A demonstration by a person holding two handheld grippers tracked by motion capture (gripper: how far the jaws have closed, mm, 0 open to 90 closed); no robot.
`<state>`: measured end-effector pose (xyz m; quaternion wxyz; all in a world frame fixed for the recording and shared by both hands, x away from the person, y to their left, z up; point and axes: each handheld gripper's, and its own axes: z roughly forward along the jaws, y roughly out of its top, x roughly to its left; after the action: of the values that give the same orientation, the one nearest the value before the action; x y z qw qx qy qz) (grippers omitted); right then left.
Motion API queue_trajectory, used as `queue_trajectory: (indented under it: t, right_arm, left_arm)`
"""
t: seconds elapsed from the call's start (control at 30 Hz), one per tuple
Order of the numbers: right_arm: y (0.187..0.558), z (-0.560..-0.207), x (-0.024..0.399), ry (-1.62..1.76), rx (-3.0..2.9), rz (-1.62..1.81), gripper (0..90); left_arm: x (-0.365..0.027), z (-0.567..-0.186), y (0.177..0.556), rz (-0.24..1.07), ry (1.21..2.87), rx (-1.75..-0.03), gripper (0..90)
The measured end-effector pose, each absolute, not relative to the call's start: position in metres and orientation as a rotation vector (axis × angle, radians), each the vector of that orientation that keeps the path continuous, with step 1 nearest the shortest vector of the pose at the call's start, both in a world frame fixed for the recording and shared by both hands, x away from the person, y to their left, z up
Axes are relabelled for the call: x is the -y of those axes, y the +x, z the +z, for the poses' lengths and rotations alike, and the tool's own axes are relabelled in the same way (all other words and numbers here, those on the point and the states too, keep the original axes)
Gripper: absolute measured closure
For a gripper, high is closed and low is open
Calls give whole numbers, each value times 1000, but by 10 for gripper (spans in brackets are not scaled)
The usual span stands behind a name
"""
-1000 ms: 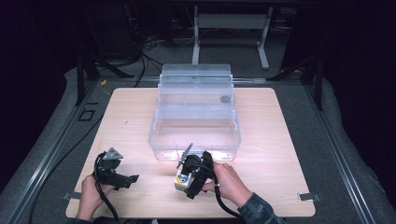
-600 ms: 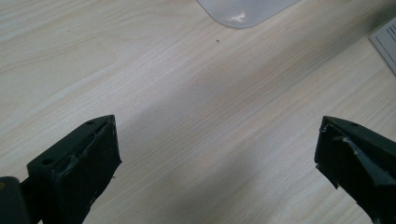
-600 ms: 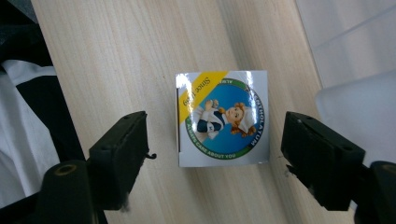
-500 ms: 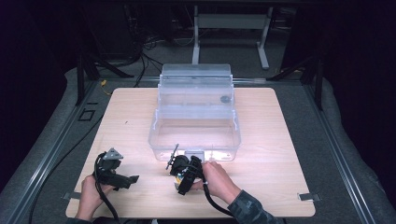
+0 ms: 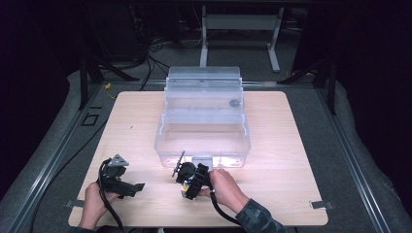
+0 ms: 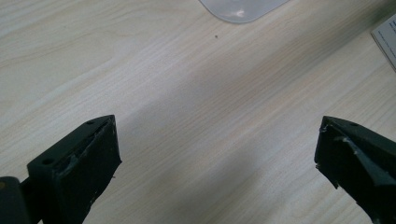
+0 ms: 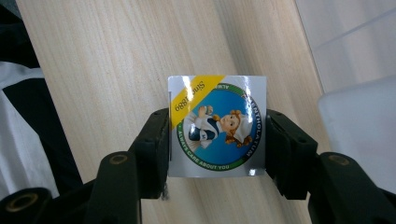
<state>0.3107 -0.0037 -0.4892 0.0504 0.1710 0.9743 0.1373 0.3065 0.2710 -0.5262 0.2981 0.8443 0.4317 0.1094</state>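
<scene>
Right gripper (image 5: 186,180) shifting left and down toward the near table edge, away from the clear box's (image 5: 203,141) front wall, its jaws having just been closing around the small printed packet (image 7: 217,126), pads now touching both its sides.

Small square packet (image 7: 217,126), right gripper view, print upside down to camera:
- yellow corner band: "Since 1889"
- green ring round blue disc, bottom arc: "ALWAYS CARE ABOUT YOU"
- ring top arc: partly legible, "...NTHOLATUM"; first letters unclear
- disc centre: cartoon figure in white cap, no words

White card corner (image 6: 386,39) at edge of left gripper view: fine print, too small to read.

High view: no legible text on clear plastic box (image 5: 204,131) or surface (image 5: 291,160).
</scene>
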Motion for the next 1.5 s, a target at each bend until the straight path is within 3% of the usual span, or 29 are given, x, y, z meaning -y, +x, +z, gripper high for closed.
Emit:
queue_trajectory:
  t: [0.6, 1.5]
  right_arm:
    - [305, -471, 39, 582, -2922, 458, 469]
    - [302, -460, 159, 962, -2760, 433, 469]
  left_arm:
    - [-271, -526, 306, 297, 2252, -1143, 2]
    - [-268, -525, 306, 301, 2259, -1138, 2]
